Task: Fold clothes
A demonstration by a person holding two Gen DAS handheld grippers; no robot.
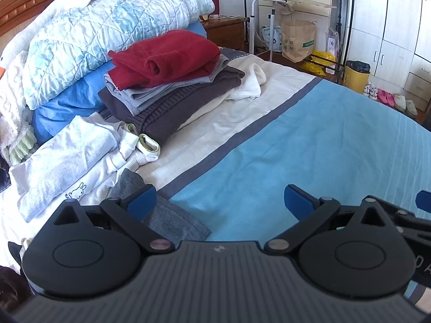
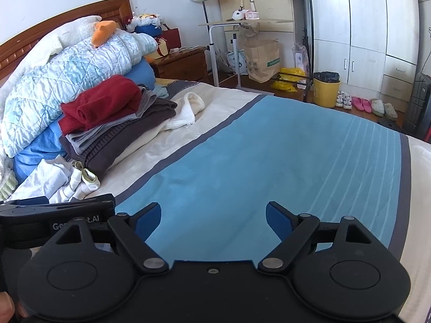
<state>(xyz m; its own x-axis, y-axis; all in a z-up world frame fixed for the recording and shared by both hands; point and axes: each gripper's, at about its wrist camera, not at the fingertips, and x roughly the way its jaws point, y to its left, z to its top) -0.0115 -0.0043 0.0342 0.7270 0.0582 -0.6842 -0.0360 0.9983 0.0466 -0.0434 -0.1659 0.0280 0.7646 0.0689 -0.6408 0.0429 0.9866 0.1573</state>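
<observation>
both grippers hover over the bed, nothing held

left wrist view: the left gripper has its fingers spread wide and bare above the blue bedspread, a grey garment just under its left finger; folded clothes are stacked near the quilt. right wrist view: the right gripper is also wide and bare, the stack well off to its left.

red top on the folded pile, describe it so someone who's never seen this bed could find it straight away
Start at the wooden headboard and the quilted light blue blanket heaped before it. Just in front stands a stack of folded clothes. The red top crowns that stack, above a grey layer and a dark brown knit: the only deep red piece there.
</observation>
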